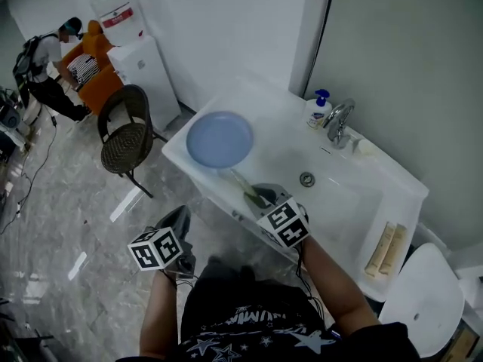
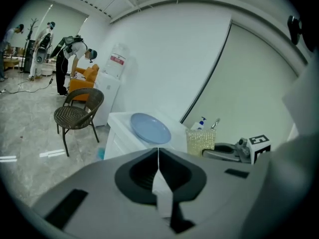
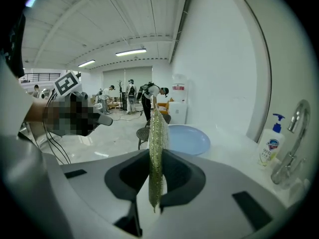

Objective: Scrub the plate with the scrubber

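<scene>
Left gripper (image 2: 158,154) clenched tight, nothing in it. Right gripper (image 3: 155,156) grasps the gold mesh scrubber (image 3: 156,126), edge-on and upright. Blue plate (image 1: 219,139) lies flat at the left end of the white sink (image 1: 355,202).

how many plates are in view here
1. The blue plate lies flat on the left end of the white sink counter, left of the basin in the head view. No other plate shows in any view.
</scene>
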Motion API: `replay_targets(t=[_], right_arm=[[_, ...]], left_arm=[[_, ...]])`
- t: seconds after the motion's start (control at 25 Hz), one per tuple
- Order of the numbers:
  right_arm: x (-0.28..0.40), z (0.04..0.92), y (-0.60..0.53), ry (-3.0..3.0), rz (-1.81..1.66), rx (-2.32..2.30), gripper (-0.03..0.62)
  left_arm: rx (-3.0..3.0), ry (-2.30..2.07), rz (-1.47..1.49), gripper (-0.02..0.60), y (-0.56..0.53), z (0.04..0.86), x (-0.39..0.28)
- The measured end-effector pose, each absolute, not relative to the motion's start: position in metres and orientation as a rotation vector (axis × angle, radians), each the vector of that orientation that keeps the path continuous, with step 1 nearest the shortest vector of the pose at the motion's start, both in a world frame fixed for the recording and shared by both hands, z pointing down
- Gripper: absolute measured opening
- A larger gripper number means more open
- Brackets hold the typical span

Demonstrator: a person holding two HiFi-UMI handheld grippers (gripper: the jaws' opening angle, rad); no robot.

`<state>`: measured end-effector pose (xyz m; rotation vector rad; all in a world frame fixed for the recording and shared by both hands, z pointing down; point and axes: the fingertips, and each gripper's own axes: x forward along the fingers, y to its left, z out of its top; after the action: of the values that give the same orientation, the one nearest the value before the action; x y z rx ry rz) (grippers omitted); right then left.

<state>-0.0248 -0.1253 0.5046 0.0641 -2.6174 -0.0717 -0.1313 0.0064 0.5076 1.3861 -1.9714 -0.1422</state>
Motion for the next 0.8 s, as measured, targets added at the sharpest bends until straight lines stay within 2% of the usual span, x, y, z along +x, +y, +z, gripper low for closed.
replay_targets(t=[0.8], right_arm=[[-0.042,0.51,-0.069,-2.6,-0.062,0.027,0.074]], left_arm=[[1.375,-1.977,-0.251,0.021,0.061,0.504,-0.129]])
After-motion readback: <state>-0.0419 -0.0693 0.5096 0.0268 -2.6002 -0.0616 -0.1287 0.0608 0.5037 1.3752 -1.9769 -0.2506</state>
